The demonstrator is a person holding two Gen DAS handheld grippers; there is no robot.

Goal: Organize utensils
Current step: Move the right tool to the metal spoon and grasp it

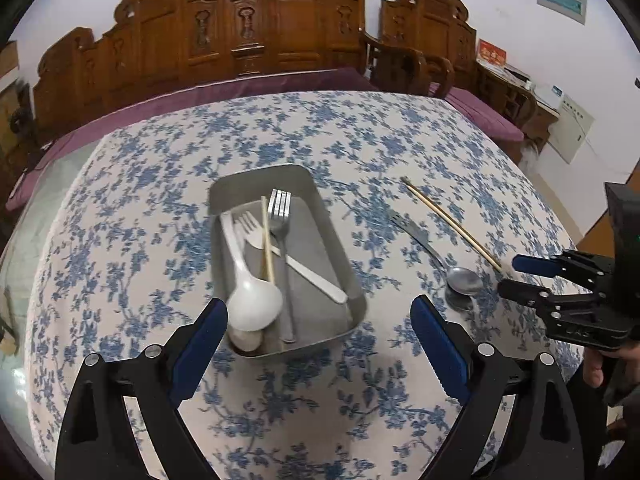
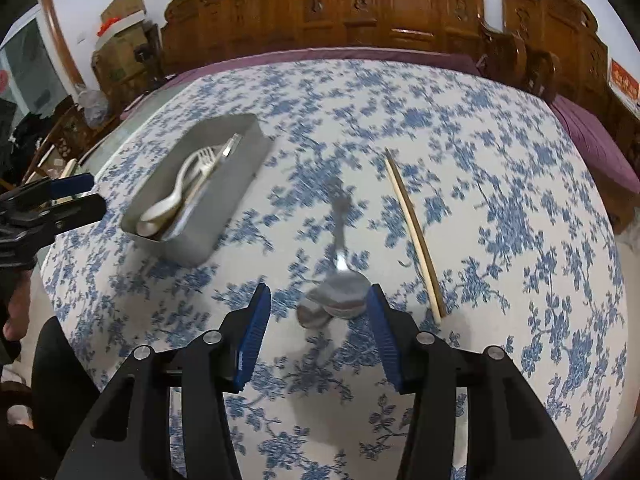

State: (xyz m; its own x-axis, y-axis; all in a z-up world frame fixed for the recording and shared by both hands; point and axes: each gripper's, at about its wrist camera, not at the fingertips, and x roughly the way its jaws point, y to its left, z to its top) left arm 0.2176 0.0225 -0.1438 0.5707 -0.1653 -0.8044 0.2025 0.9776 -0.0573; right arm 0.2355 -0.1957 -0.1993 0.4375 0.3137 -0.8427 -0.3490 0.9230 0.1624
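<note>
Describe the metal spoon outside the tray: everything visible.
The metal spoon is silvery and shiny, lying flat on the floral tablecloth, right of the metal tray and beside a loose chopstick, not touching it. Its bowl points toward the cameras, handle away. The open right gripper brackets the bowl; contact is unclear through blur.

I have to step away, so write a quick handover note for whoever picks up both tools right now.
Left tool: open, empty, above the near end of the metal tray.
Right tool: open, around the metal spoon bowl, not gripping.
Done: white spoon, white fork, metal fork and one chopstick are in the tray.
Left: metal spoon and the chopstick on the tablecloth.
</note>
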